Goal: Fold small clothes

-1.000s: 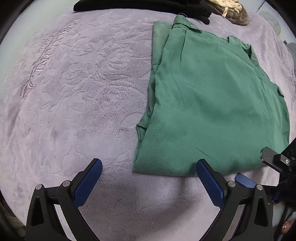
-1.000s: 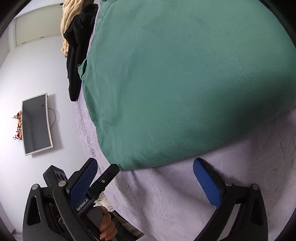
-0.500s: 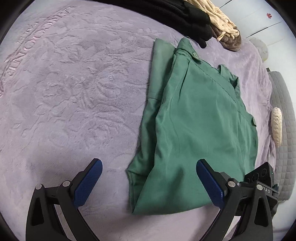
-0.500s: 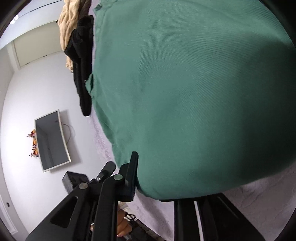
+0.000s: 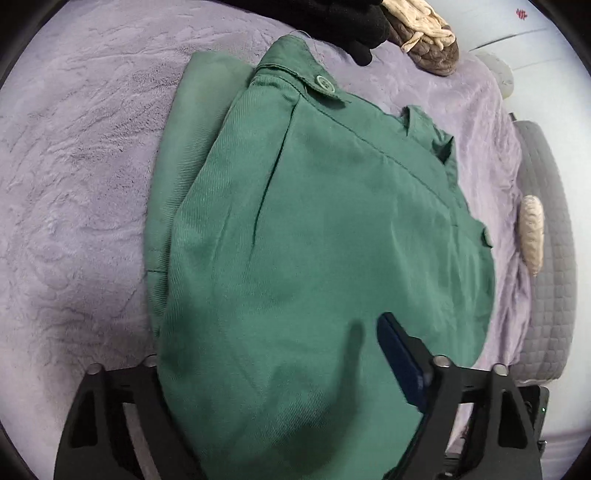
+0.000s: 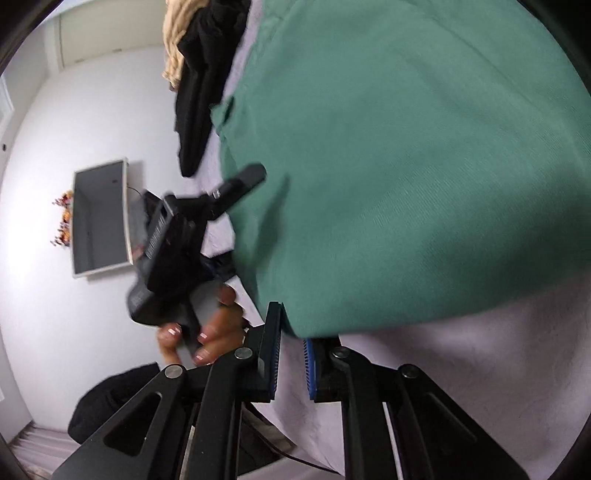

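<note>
On the purple bed [image 5: 74, 184] lie the green shorts [image 5: 314, 221]. Right tool [image 6: 291, 365] pinches their near hem; left tool [image 5: 273, 369] has been closing over the near-left corner. Grip both layers, then lift evenly.

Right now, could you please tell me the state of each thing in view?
Green garment: folded on the blanket, near edge lifted.
Left gripper: open, jaws just closing, hem between them.
Right gripper: just closed, pinching the garment's near edge.
Black clothes: heaped, unfolded.
Wall screen: dark.
</note>
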{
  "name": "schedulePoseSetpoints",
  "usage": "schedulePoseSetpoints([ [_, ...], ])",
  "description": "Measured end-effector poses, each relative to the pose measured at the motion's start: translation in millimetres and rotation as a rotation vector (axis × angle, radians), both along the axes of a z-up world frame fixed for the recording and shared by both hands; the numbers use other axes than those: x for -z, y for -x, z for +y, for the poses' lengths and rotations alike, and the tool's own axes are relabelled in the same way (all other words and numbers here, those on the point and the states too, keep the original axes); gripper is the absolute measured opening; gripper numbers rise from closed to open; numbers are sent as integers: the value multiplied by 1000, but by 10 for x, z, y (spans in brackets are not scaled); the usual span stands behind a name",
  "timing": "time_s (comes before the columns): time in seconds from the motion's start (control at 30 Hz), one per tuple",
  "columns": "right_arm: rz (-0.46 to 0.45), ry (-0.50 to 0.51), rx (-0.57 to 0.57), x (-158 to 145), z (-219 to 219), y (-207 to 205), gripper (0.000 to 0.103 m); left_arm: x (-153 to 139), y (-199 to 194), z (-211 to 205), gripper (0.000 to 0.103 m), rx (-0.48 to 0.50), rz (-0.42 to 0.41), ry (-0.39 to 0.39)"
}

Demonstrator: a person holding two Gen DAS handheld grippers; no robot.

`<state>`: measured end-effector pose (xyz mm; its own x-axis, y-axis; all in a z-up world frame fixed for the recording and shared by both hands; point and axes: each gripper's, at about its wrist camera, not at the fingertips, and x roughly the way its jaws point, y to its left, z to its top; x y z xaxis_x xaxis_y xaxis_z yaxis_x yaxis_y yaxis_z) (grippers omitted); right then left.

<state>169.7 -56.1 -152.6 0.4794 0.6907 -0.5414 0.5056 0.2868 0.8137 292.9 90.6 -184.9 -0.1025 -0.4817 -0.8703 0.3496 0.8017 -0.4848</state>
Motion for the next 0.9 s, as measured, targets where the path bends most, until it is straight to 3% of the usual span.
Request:
schedulePoseSetpoints([
  [0.03,16,26,-43,-11,19,43,17,0,17,-7,56,15,-28,-45],
  [0.07,31,56,-81,-36,13,100,17,-10,29,-4,48,28,-44,-62],
  [0.13,38,108,-103,-125,-100,202,26,-78,46,17,23,37,-52,-36],
  [0.2,14,191,-67,-291,-336,323,34,-174,55,40,17,32,-51,-3],
  [0.3,-13,348,16,-484,-715,454,32,-361,86,65,15,9,-54,62],
  [0.4,15,465,57,-470,-975,426,15,-607,143,8,14,-5,-68,121],
  [0.53,92,492,-11,55,-957,262,15,-996,260,-300,14,6,-100,176],
  [0.6,101,474,9,231,-932,256,15,-1179,325,-493,14,32,-113,204],
  [0.73,52,382,66,254,-1034,398,15,-1595,559,-1164,14,126,-197,234],
  [0.9,-33,224,160,207,-1300,795,17,-1730,1014,-2169,14,289,-261,213],
])
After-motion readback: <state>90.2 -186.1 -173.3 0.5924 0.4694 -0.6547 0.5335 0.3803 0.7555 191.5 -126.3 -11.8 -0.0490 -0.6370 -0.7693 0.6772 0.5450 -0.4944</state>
